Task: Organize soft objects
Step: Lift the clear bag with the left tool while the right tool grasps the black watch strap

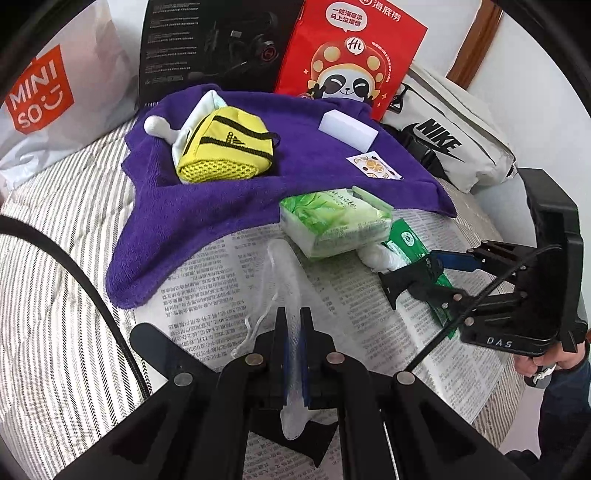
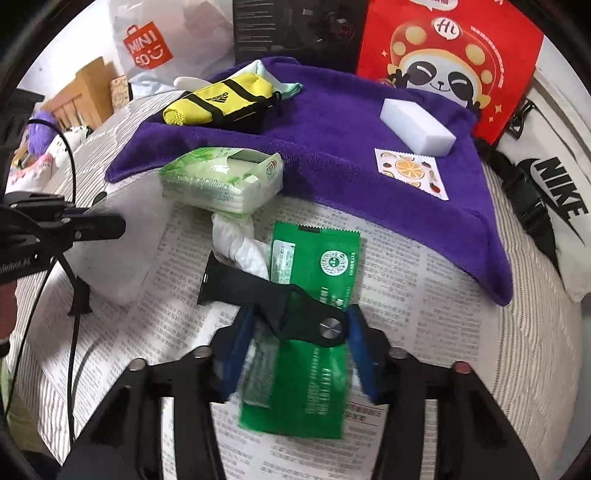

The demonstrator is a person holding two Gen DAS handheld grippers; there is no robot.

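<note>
My left gripper (image 1: 293, 325) is shut on a translucent white drawstring pouch (image 1: 284, 273) that lies on the newspaper (image 1: 207, 295). My right gripper (image 2: 295, 354) is open, its blue pads either side of a green foil packet (image 2: 314, 295) on the newspaper; it also shows in the left wrist view (image 1: 424, 280). A green tissue pack (image 2: 221, 181) and a crumpled white tissue (image 2: 240, 243) lie beside the packet. A purple towel (image 2: 351, 129) carries a yellow pouch (image 2: 221, 99), a white sponge (image 2: 417, 125) and a fruit-print sachet (image 2: 410, 170).
A red panda bag (image 2: 450, 55), a black box (image 2: 295, 29), a Miniso bag (image 1: 40, 96) and a white Nike bag (image 2: 554, 195) stand along the back and right. Everything rests on a striped bed cover (image 1: 55, 295).
</note>
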